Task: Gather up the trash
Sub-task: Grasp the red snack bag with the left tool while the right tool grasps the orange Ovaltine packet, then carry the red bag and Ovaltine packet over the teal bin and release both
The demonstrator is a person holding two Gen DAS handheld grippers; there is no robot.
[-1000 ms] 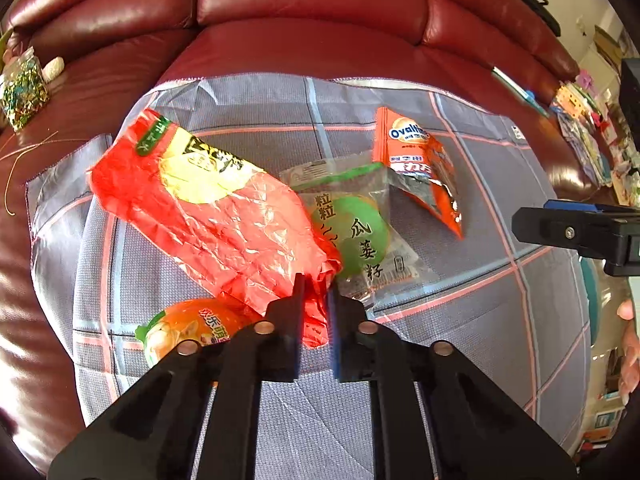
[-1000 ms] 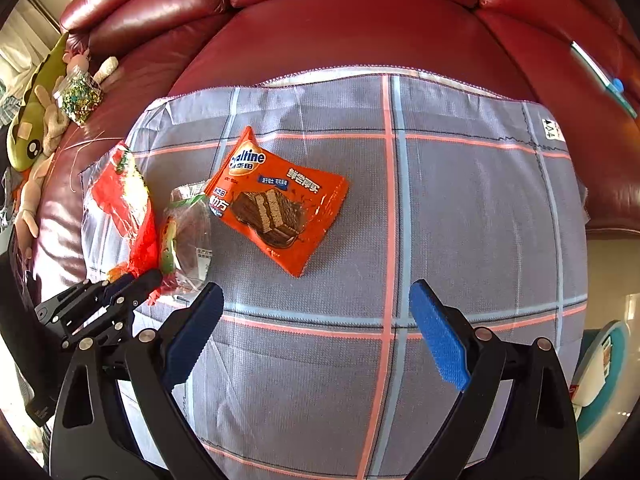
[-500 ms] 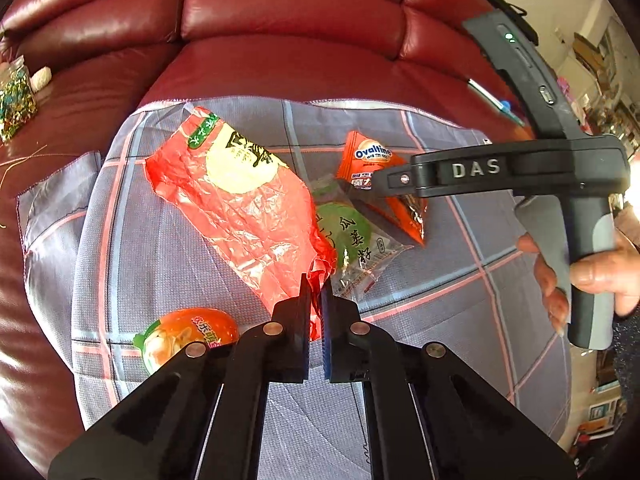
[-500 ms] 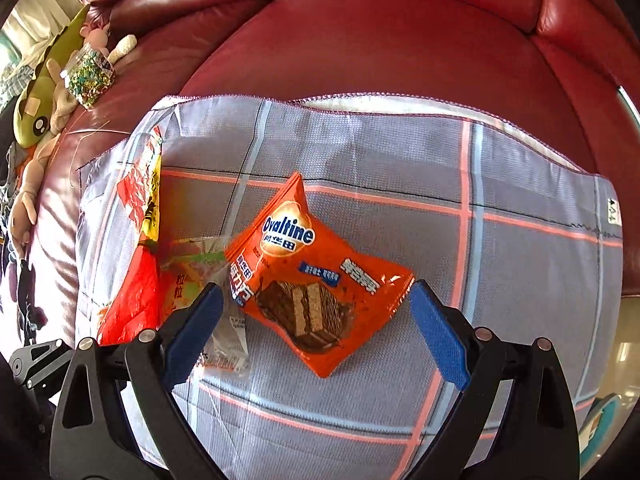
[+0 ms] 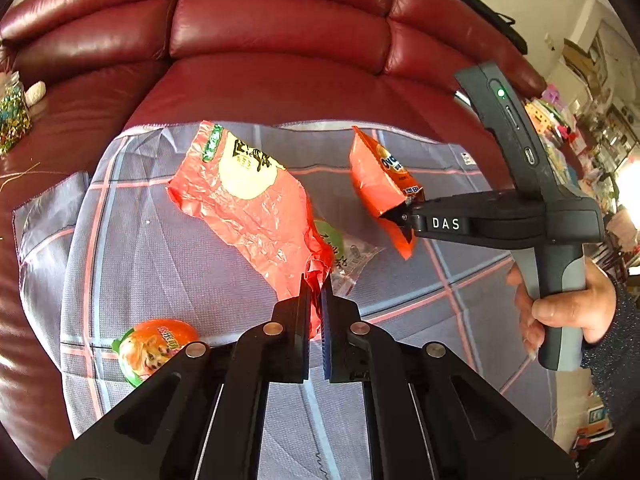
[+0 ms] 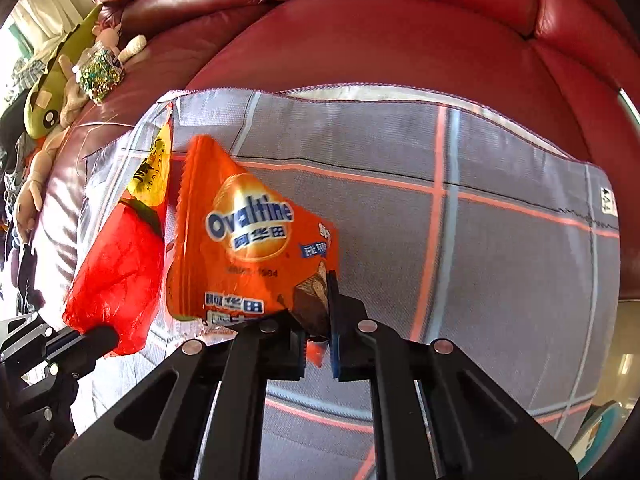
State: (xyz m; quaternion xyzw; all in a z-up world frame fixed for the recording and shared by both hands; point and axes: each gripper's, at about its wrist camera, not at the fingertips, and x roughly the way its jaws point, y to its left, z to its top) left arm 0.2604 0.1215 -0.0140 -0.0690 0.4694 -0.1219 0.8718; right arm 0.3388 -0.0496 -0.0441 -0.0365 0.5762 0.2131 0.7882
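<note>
My left gripper (image 5: 316, 280) is shut on the near end of a large red crinkled snack bag (image 5: 256, 200) and holds it lifted off the plaid cloth (image 5: 160, 264). My right gripper (image 6: 318, 292) is shut on the corner of an orange Ovaltine wrapper (image 6: 248, 240), which hangs raised; it also shows in the left wrist view (image 5: 380, 180). A clear and green seed packet (image 5: 340, 248) lies on the cloth under the red bag. An orange round jelly cup (image 5: 156, 344) lies at the near left. The red bag also shows in the right wrist view (image 6: 120, 264).
The cloth covers a dark red leather sofa (image 5: 280, 40). A jar of beads (image 6: 98, 70) and plush toys (image 6: 48, 120) sit at the sofa's left end. Cluttered shelves (image 5: 592, 132) stand at the right. The person's hand (image 5: 568, 304) grips the right tool's handle.
My right gripper closed on the Ovaltine wrapper and lifted it off the cloth. My left gripper raised the red bag higher, baring the seed packet beneath.
</note>
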